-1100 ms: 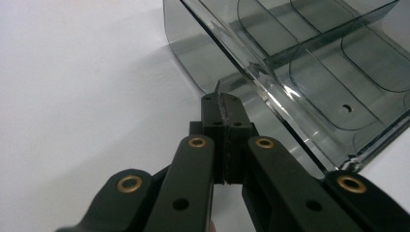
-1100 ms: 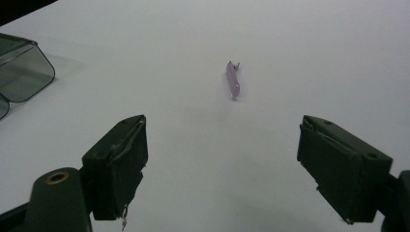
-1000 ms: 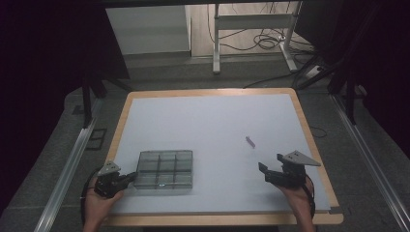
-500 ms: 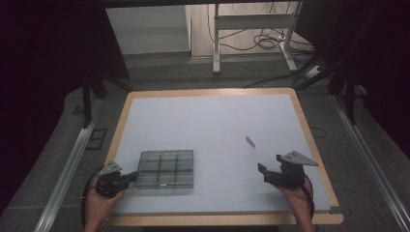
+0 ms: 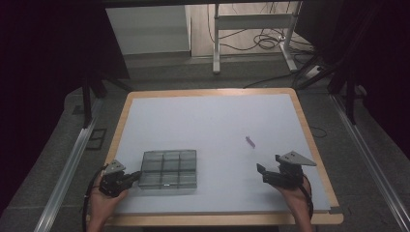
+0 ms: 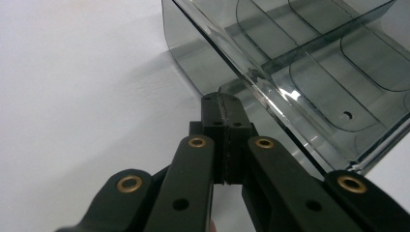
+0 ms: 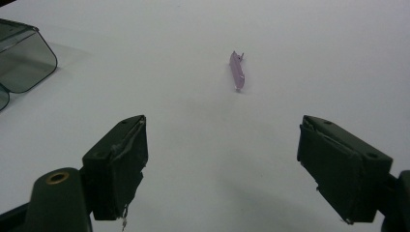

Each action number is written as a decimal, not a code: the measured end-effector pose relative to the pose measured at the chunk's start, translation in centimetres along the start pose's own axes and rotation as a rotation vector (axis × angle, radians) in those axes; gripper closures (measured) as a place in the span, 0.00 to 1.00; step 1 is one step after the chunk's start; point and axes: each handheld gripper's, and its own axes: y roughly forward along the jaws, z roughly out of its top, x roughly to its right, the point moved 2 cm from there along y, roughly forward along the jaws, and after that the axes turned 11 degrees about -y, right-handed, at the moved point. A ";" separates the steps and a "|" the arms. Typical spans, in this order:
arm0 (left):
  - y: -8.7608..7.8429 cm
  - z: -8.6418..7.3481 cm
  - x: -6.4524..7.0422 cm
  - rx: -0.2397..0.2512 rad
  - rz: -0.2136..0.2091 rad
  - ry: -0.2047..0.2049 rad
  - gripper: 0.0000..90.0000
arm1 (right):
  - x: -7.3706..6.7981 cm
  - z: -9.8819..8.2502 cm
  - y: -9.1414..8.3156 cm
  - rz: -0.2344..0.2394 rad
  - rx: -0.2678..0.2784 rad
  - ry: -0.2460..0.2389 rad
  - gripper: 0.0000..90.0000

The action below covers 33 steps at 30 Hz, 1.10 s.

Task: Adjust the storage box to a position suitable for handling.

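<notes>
A smoky clear compartment box (image 5: 168,168) lies open-topped on the white table near the front left. My left gripper (image 5: 133,178) is at its left wall, jaws pressed together. In the left gripper view the shut tips (image 6: 222,99) meet the box (image 6: 300,63) at its lower wall, near a rounded corner; I cannot tell if they pinch any edge. A small purple piece (image 5: 250,141) lies alone right of centre. My right gripper (image 5: 261,173) stands open in front of it and points at the purple piece (image 7: 237,71), with bare table between the fingers (image 7: 222,164).
The white table top (image 5: 208,121) has a wooden rim and the box's corner (image 7: 19,58) shows at the left of the right gripper view. Behind the table are a metal frame's legs (image 5: 216,43) and cables on the floor. Rails run along both sides.
</notes>
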 end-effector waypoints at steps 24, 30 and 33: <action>1.7 1.1 1.6 -0.017 -0.043 0.032 1.00 | -0.4 0.0 0.3 0.001 -0.016 -0.011 0.20; 1.8 1.2 2.1 -0.022 -0.029 0.052 1.00 | -0.3 -0.1 0.3 0.001 -0.015 -0.012 0.20; 2.1 1.4 2.5 -0.024 -0.036 0.060 1.00 | -0.4 0.0 0.4 0.003 -0.016 -0.012 0.20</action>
